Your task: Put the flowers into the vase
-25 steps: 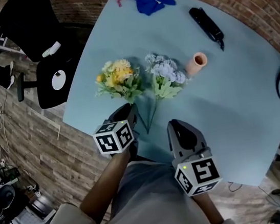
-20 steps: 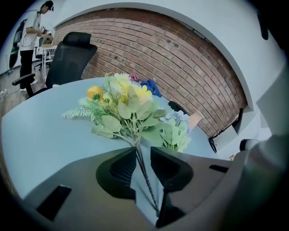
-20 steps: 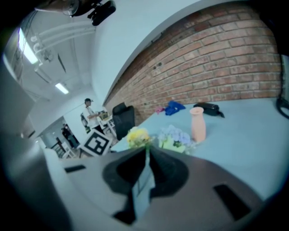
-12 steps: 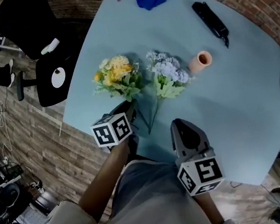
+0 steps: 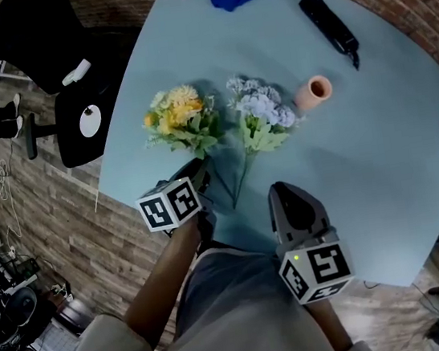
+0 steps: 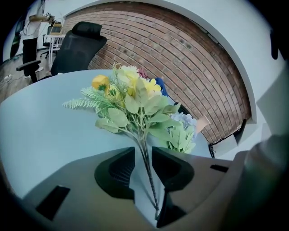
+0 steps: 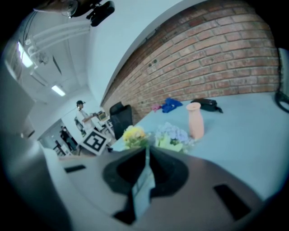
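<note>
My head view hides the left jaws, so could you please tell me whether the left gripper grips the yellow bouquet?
Observer: No; the left gripper has just been opening, and the stems of the yellow bouquet lie loose between its parted jaws.
Operator: Thank you; and the other one?
Observer: The right gripper is shut, with nothing between its jaws.
Operator: Is the vase upright?
Observer: Yes, the right gripper view shows it standing upright on the table.
</note>
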Action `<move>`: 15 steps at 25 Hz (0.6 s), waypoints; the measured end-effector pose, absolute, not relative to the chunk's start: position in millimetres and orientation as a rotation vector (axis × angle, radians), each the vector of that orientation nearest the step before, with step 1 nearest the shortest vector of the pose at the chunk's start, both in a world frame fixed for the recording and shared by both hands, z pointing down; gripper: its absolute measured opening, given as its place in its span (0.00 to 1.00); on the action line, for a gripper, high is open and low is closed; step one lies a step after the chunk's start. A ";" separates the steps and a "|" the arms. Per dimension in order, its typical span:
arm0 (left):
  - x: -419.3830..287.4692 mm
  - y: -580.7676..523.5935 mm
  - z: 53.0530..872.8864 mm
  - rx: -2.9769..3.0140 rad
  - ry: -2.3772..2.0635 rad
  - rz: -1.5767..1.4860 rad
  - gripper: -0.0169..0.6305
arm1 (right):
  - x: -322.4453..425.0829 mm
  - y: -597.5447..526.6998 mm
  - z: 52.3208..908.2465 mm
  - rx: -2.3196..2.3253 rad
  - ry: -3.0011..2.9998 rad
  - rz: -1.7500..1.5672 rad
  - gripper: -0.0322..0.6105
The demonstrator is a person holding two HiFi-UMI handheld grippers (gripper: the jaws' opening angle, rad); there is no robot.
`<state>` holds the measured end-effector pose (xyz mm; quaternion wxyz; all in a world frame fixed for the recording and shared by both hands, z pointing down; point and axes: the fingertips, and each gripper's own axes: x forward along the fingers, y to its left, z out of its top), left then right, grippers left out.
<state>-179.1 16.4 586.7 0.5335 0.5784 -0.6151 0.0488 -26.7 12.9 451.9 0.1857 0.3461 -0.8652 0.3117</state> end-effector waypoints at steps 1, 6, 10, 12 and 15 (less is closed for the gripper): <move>-180.3 13.4 587.4 1.375 -1.466 0.108 0.21 | -26.4 12.9 452.3 0.975 -2.435 0.880 0.09; -187.9 -0.8 590.0 1.363 -1.471 0.080 0.22 | -24.9 13.0 455.0 0.975 -2.428 0.884 0.09; -194.5 -6.6 590.5 1.352 -1.476 0.071 0.22 | -24.7 11.6 455.1 0.976 -2.426 0.888 0.09; -196.6 -7.8 590.7 1.346 -1.471 0.062 0.22 | -24.9 11.4 455.1 0.974 -2.423 0.891 0.09; -197.3 -8.8 590.8 1.341 -1.458 0.034 0.20 | -24.6 11.4 455.9 0.975 -2.418 0.893 0.09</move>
